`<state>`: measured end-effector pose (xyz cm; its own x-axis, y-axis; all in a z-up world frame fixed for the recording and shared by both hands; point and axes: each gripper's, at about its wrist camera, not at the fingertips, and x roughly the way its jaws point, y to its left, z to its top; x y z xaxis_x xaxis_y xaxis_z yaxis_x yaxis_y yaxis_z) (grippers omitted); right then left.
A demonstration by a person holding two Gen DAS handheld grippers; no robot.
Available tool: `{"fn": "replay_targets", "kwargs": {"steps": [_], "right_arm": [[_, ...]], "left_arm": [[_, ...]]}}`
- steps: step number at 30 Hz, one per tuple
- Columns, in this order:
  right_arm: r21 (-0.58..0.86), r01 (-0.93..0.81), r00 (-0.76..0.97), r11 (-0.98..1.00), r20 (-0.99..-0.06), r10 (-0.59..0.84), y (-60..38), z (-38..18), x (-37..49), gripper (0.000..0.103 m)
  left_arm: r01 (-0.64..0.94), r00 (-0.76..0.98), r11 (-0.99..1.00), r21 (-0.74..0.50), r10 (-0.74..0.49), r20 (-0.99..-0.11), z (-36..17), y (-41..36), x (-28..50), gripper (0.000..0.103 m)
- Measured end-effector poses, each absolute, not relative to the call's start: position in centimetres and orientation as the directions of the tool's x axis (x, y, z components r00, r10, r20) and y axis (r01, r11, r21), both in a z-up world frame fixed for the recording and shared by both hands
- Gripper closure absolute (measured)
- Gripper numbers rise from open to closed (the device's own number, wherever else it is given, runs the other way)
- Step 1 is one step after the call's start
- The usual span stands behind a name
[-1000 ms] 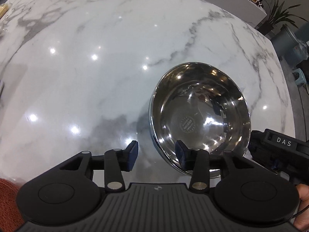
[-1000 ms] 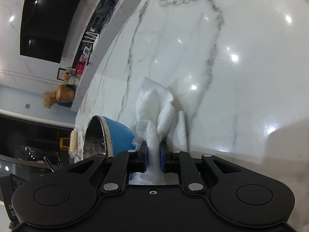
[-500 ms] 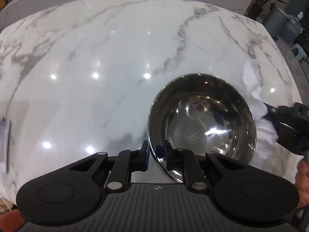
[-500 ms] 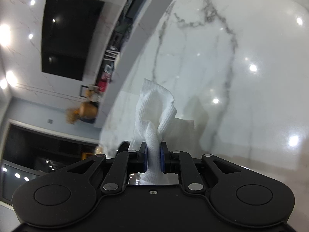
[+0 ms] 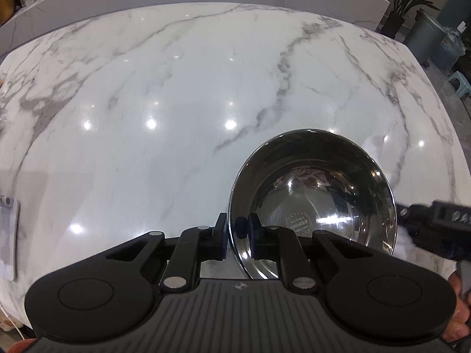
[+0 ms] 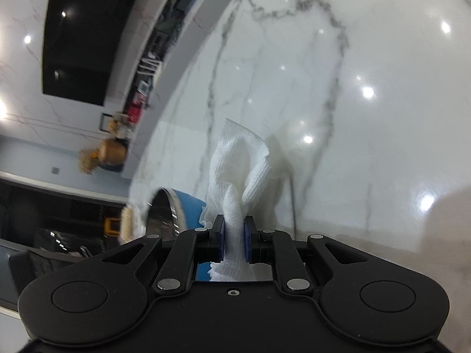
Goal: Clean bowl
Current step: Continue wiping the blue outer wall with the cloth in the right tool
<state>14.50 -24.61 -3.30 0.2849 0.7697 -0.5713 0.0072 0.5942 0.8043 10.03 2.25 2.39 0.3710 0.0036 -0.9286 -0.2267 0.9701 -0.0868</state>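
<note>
Pinching the near rim of a steel bowl [image 5: 312, 203] with the left gripper [image 5: 238, 236] while the right gripper [image 6: 234, 242] held a paper towel [image 6: 238, 170].

Under both tools stretched a glossy white marble countertop [image 5: 176, 103] veined in grey. The bowl, mirror-bright inside and blue outside, sat on it at the near right of the left wrist view, empty as far as could be seen. One left finger lay outside its wall and one inside, pressed tight on the rim, probably to steady it for wiping. The right fingers squeezed the crumpled white towel, its loose end standing free beside the bowl, apparently ready to rub the inside.
</note>
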Motion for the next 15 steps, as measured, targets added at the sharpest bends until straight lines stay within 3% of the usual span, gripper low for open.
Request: {"fn": "replay_targets", "kwargs": {"steps": [3, 6, 7, 15], "right_arm": [[0.796, 0.001, 0.279, 0.606, -0.582, 0.764, -24.4, -3.3, 14.4, 0.091], [0.792, 0.002, 0.275, 0.61, -0.587, 0.761, -24.3, -1.7, 15.3, 0.091], [0.792, 0.001, 0.274, 0.611, -0.588, 0.761, -24.3, -1.4, 15.4, 0.091], [0.799, -0.013, 0.304, 0.601, -0.569, 0.764, -24.7, -1.0, 15.1, 0.091]], "left_arm": [[-0.254, 0.379, 0.96, -0.121, -0.016, -0.925, 2.3, 2.6, 9.8, 0.089], [-0.312, 0.383, 0.936, -0.165, -0.035, -0.923, 2.1, 3.2, 9.3, 0.065], [-0.333, 0.381, 0.926, -0.176, -0.038, -0.924, 2.0, 3.4, 9.2, 0.062], [-0.385, 0.366, 0.885, -0.261, -0.113, -0.924, 1.7, 3.8, 7.8, 0.062]]}}
